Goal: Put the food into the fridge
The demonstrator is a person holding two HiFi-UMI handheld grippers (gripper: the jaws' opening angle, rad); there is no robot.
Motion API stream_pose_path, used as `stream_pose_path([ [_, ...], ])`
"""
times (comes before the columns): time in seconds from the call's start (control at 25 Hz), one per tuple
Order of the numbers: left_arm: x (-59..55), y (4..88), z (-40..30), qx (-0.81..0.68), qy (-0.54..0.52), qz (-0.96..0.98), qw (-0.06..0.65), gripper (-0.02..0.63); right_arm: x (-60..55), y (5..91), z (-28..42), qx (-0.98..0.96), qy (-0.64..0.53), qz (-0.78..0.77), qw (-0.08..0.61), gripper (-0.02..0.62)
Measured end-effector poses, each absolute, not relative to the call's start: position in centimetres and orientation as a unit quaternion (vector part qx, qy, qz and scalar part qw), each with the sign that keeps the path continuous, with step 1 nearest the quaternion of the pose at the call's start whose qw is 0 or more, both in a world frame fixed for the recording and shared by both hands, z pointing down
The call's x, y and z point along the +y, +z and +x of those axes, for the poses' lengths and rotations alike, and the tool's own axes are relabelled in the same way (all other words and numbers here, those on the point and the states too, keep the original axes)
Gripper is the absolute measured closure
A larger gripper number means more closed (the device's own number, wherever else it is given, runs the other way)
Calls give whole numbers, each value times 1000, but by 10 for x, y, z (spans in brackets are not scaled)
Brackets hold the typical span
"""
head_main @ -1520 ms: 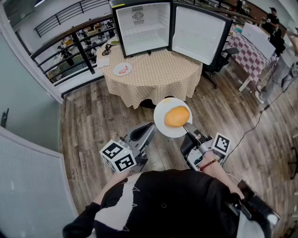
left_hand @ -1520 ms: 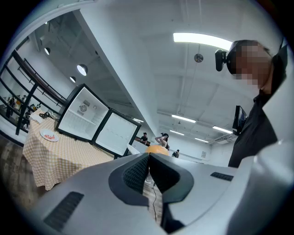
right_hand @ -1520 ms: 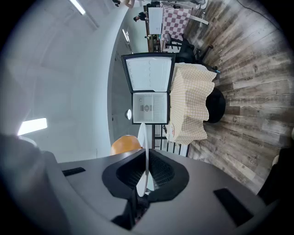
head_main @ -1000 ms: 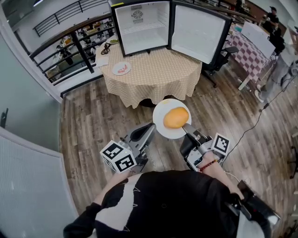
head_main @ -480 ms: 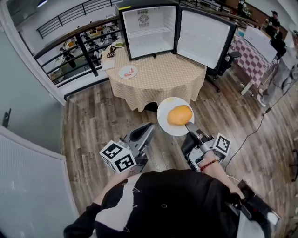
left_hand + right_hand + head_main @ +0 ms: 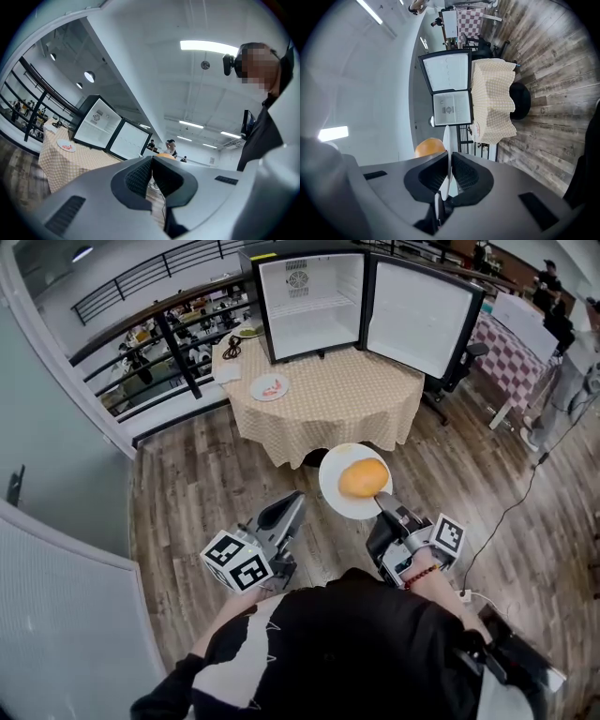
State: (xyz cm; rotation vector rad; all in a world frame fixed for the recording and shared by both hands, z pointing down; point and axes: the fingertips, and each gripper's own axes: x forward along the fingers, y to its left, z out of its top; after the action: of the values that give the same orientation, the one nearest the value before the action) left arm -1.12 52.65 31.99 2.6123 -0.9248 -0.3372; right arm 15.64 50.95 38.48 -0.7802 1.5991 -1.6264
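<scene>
With the left gripper's [image 6: 292, 504] jaws together and empty, the bun [image 6: 363, 477] rides a plate [image 6: 328, 480] clamped at its rim by the right gripper [image 6: 380, 499], well short of the open fridge [image 6: 309, 306] on the table [image 6: 328, 399], so carrying it level should stop the bun rolling.

Bright, even indoor lighting. In left gripper view a ceiling strip light [image 6: 208, 46] glares at one o'clock. Fisheye bending, dark corners.

A round table [image 6: 347, 395] under a tan checked cloth stands at twelve o'clock on the wood floor [image 6: 206, 474]. A black railing [image 6: 178, 352] runs at ten o'clock, and a red-checked table [image 6: 499, 341] sits at two o'clock.
</scene>
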Motion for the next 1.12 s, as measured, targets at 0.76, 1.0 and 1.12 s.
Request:
stream_pose_path([
  [0.76, 385, 325, -16, -360, -142, 903, 188, 592, 354, 387, 146, 638, -642, -276, 322, 571],
  [1.0, 321, 318, 0, -371, -145, 899, 181, 592, 283, 379, 163, 645, -640, -271, 317, 571],
  [1.12, 292, 314, 9, -374, -148, 897, 182, 592, 253, 370, 170, 653, -636, -265, 314, 571],
])
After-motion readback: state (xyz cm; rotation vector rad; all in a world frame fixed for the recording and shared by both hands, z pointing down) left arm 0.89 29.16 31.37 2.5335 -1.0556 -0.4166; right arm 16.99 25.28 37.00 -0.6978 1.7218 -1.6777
